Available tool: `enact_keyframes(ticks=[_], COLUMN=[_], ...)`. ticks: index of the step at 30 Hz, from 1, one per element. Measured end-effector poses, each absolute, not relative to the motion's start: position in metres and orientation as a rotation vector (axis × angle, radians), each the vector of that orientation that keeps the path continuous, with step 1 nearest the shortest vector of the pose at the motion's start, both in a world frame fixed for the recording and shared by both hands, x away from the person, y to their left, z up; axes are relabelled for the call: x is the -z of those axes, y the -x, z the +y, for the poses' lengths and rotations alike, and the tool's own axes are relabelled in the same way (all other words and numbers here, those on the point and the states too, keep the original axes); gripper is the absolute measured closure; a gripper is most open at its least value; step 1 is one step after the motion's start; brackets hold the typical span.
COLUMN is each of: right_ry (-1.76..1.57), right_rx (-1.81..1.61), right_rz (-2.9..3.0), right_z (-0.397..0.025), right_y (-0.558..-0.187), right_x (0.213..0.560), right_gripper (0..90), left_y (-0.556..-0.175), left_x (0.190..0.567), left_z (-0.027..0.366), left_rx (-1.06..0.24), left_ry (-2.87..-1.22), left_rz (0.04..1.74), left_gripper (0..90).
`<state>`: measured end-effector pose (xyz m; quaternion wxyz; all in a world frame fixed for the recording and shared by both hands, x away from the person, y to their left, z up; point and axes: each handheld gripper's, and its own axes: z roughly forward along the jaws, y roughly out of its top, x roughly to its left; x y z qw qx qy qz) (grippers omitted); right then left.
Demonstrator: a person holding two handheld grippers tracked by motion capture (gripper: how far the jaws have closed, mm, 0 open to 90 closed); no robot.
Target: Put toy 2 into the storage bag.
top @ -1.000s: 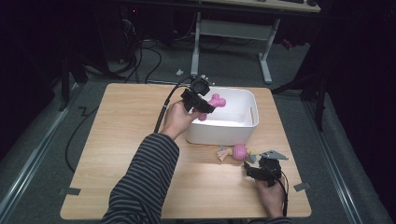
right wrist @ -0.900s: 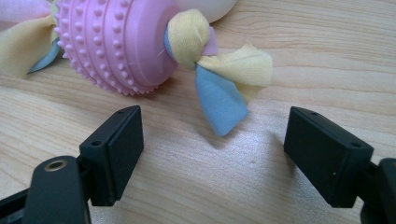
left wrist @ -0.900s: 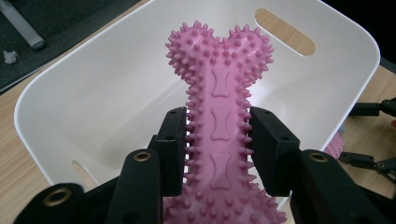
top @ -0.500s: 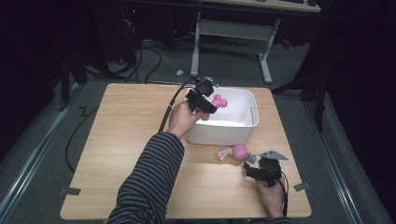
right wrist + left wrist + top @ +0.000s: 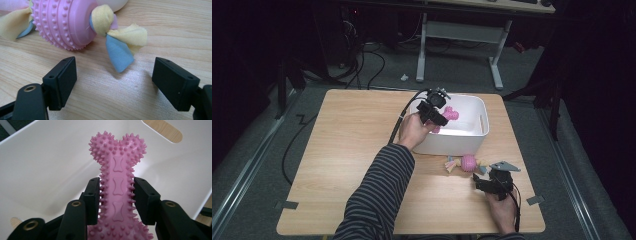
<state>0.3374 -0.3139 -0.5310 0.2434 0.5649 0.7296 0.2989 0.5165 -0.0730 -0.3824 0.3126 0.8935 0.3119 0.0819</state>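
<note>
Table, light wood, carries everything. White bin stands toward its far right; inside looks bare in the left gripper view, white walls and floor, no other toys seen.

Left gripper hangs over the bin's near-left corner, jaws clenched on the shaft of a pink spiked bone toy, knobbed end pointing ahead and down into the bin. Bone held in the air, not yet set down. Judgement: this drop is nearly finished, release is all that remains.

Right gripper rests low on the table near the front right edge, jaws spread wide, nothing between them. Just ahead lies a pink nubbed ball toy with yellow and blue cloth tails, on the wood in front of the bin. Judgement: second toy untouched, still to be picked and binned.

Obstacles: bin's front wall stands between ball toy and interior; lift-over needed.
</note>
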Motion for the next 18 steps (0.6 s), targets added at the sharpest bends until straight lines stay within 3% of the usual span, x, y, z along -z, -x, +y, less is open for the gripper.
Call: enact_keyframes(ticks=[18], right_ry=[-1.542], right_rx=[-0.817], right_rz=[1.994], right_z=[-0.314], right_y=[-0.337], right_x=[0.531], right_gripper=[20.0], left_y=[-0.517], left_x=[0.396], left_z=[-0.079], left_rx=[-0.189], left_ry=[-2.408], left_rz=[0.847], left_gripper=[57.8])
